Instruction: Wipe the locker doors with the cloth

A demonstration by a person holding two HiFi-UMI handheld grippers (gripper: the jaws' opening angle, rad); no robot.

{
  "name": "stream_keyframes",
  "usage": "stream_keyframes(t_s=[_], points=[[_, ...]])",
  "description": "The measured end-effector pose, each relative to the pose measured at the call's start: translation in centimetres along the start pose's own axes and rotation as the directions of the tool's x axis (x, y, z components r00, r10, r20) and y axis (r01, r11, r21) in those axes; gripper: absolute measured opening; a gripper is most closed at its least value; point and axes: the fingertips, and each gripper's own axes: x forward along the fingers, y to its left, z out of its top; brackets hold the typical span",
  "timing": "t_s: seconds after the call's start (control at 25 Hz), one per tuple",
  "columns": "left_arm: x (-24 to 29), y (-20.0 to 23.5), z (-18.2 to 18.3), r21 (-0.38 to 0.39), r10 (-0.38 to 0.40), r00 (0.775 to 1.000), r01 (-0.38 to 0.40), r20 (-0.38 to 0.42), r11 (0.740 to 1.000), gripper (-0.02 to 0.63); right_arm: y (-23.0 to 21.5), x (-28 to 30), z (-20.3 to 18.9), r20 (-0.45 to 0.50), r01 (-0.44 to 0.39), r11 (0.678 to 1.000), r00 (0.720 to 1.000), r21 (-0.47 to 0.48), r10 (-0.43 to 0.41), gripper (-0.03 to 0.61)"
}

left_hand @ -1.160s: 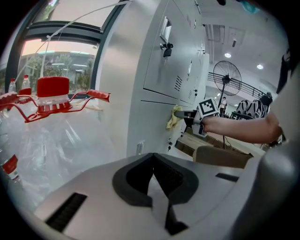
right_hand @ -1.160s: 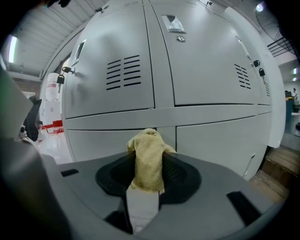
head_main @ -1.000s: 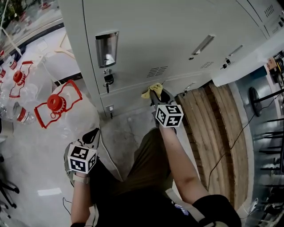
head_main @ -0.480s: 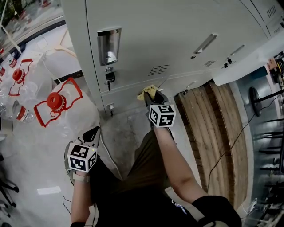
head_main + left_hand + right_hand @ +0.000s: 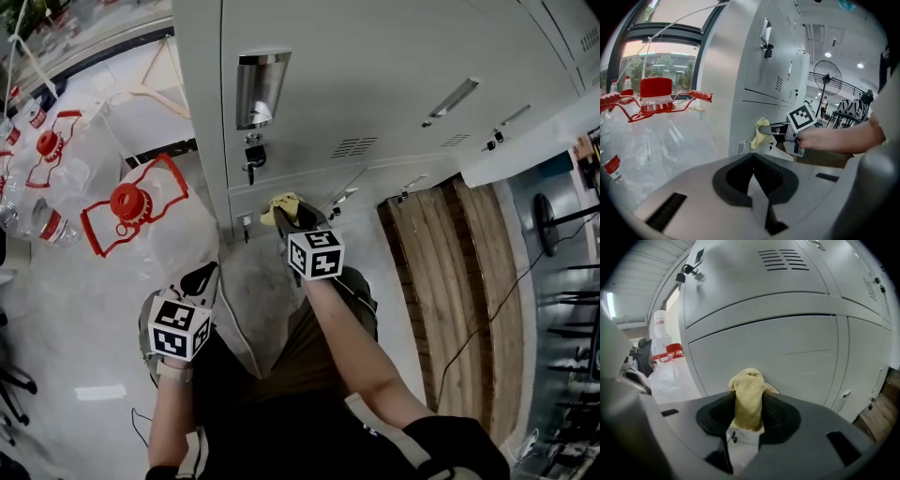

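Near the middle of the head view, the yellow cloth (image 5: 284, 204) is bunched against a lower locker door (image 5: 797, 362); the right tool (image 5: 294, 216) pinches it, and in that tool's own view the jaws clamp a thick fold whose rounded end pokes out past their tips toward the grey panel; the door above (image 5: 375, 75) fills the top of the frame, with a recessed steel handle (image 5: 261, 89), a small lock (image 5: 251, 169) hanging under it, and a vent slot (image 5: 354, 147) to the right; the left tool (image 5: 199, 279) sits at the lower left of the head view, well apart from the lockers, its jaws pressed together with nothing between them; its view shows the right tool and cloth at the frame's centre, against the locker face; clear water bottles (image 5: 127, 202) with red caps lie on the pale floor at the left edge; wooden planking (image 5: 450, 272) runs down the right side.
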Motion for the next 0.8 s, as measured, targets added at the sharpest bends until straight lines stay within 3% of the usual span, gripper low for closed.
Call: stream_keyframes(t_s=[0.28,0.56,0.8], points=[[-0.1,0.1,-0.3,0.008,0.005,1.0,-0.005,-0.011,1.0,0.008,5.0,1.2,0.0,0.013,-0.105,0.994,0.994,0.028,0.105,0.149],[-0.3,0.2,-0.7,0.028,0.021,0.999,-0.02,-0.03,0.999,0.008,9.5,2.1,-0.2,-0.001,-0.202,0.979,0.979,-0.011,0.202,0.149],[0.0,0.1,-1.2,0.055,0.03,0.997,-0.026,-0.064,0.998,0.008,11.4,3.1,-1.4,-0.03,-0.236,0.971,0.972,-0.046,0.235,0.149]])
